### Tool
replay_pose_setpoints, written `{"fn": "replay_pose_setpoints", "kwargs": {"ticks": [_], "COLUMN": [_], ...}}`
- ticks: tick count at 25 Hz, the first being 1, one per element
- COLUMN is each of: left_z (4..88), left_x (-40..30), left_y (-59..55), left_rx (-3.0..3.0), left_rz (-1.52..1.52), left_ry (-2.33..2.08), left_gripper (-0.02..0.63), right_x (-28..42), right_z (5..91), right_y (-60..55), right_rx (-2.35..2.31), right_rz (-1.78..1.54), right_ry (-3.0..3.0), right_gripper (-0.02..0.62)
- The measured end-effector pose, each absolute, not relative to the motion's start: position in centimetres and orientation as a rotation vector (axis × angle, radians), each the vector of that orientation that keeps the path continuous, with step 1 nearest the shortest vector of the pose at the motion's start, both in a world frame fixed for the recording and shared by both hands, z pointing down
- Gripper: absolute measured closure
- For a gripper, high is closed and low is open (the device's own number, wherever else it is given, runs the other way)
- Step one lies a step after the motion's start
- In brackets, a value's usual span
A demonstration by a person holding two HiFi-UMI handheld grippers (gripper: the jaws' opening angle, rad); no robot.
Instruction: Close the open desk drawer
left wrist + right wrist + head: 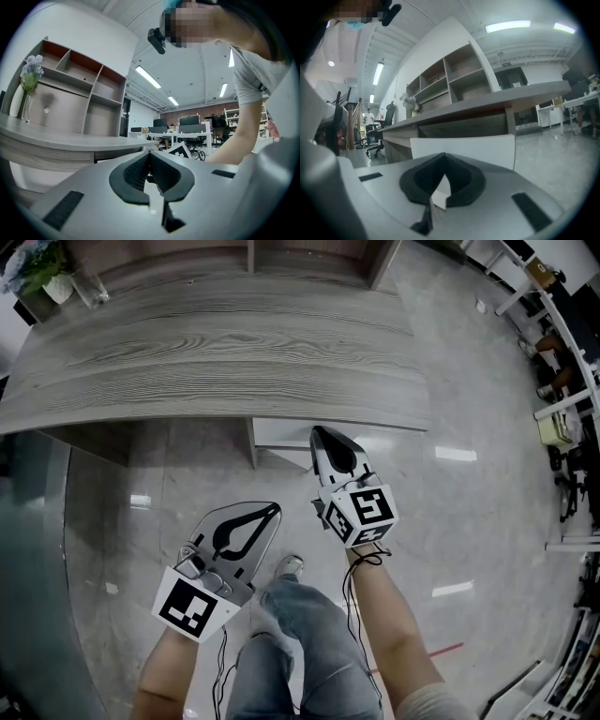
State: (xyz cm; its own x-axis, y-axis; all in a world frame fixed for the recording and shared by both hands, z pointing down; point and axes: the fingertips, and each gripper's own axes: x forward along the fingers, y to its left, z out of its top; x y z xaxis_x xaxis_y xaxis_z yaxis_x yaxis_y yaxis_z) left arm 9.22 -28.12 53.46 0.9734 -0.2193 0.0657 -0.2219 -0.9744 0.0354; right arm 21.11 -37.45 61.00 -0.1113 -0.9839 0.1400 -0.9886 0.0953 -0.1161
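The white drawer (281, 433) sticks out a little from under the front edge of the grey wood desk (216, 343). My right gripper (318, 431) is shut and empty, its tip right at the drawer's front face; whether it touches I cannot tell. In the right gripper view the white drawer front (487, 149) fills the space just beyond the closed right gripper (444, 155). My left gripper (276, 507) hangs lower and to the left, away from the desk, shut on nothing. In its own view the left gripper (149, 153) points toward the desk edge (70, 143).
A flower vase (45, 276) and a glass (90, 285) stand on the desk's far left corner. A shelf unit (79, 93) rises behind the desk. The person's jeans leg and shoe (289, 566) are on the shiny floor below. Office desks and chairs (187, 133) lie to the right.
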Motion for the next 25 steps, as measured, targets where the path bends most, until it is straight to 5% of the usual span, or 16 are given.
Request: {"fn": "replay_pose_setpoints", "kwargs": {"ticks": [10,25], "left_z": [50.4,34.1], "left_x": [8.5,4.8], "left_y": [-27.2,-19.7], "left_rx": [3.081,3.098], "left_rz": [0.138,0.052], "left_ry": [-0.337,-0.365], "left_gripper": [0.6,0.6], "right_x": [18.8,9.5], "right_z": [57.0,35.8], "right_y": [-34.2,-21.6], "right_rx": [2.063,1.918], "right_rz": [0.332,0.151], "right_ry": [-2.382,-2.538], "right_gripper": [0.589,0.589]}}
